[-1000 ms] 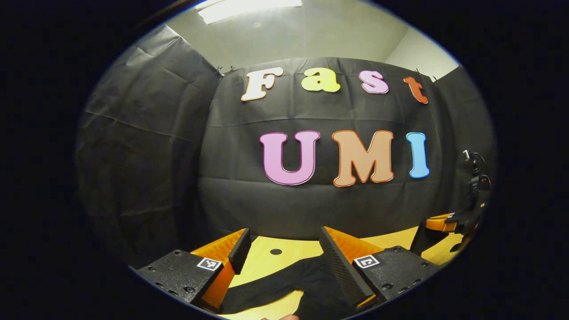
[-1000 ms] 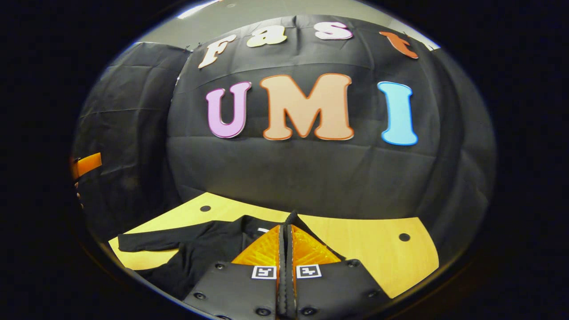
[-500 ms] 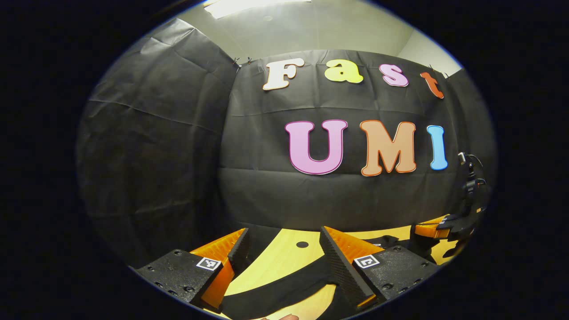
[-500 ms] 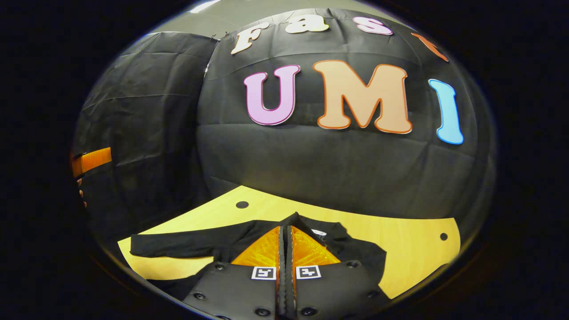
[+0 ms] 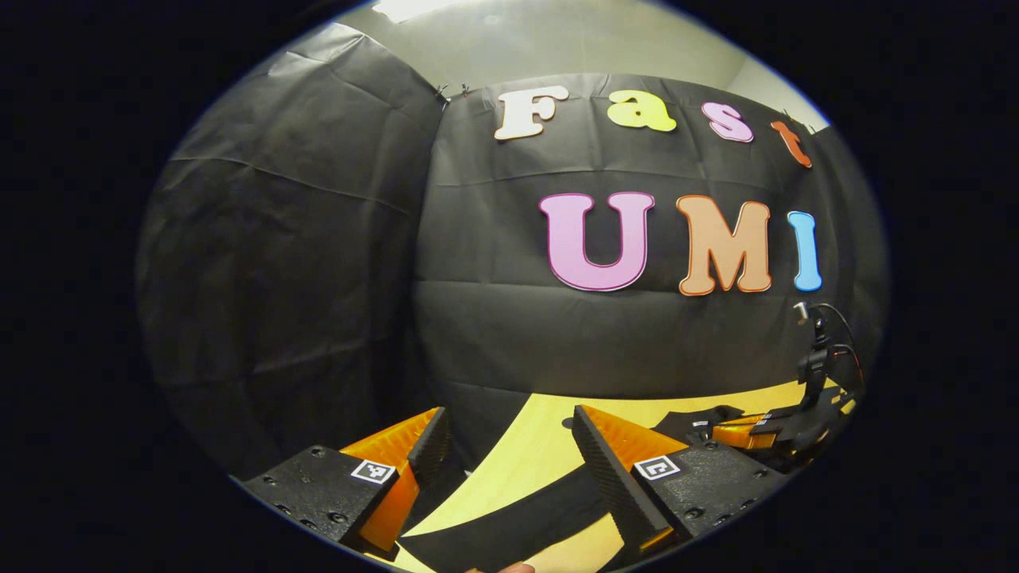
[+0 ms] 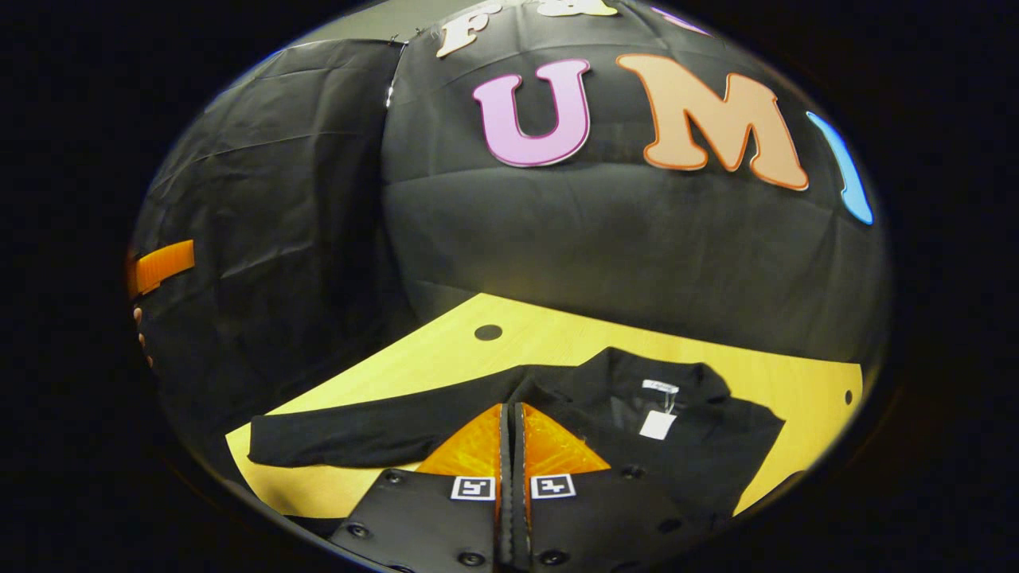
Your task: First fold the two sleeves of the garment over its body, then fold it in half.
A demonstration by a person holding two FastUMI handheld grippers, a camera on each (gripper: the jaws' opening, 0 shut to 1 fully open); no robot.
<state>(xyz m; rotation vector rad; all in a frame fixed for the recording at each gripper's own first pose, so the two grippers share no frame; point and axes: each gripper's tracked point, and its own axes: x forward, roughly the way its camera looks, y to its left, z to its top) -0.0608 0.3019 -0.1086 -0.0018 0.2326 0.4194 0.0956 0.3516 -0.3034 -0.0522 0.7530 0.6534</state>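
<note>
Left gripper view. The left gripper [image 5: 509,458] occupies the bottom of the frame with its two fingers spread wide apart, released and grasping nothing. Between and below the fingers lies a yellow wooden table [image 5: 521,454], and across it, at lower centre, runs a black band of cloth, one sleeve [image 5: 509,521] of the garment [image 5: 685,420], lying flat on the tabletop. The sleeve passes behind the right-hand finger; whether that finger touches it cannot be told. At the right edge of the frame, farther off, the right gripper [image 5: 736,434] sits low over the dark cloth of the garment. Its jaw state cannot be read from here. A dark booth wall [image 5: 318,263] rises behind the table.

Right gripper view. The right gripper [image 6: 511,414] appears at bottom centre with its fingers clenched together, their tips meeting at a raised ridge of black cloth where the sleeve joins the body; a fold of the garment appears to be pinched between them, though the cloth inside the jaws is hidden. The garment spreads across the lower half of the frame: the sleeve extends to the lower left, flat on the table, and the body with its collar and a white tag [image 6: 657,424] lies to the right of centre. At the far left edge a finger of the left gripper is visible, with a hand [image 6: 141,334] just below it.
</note>
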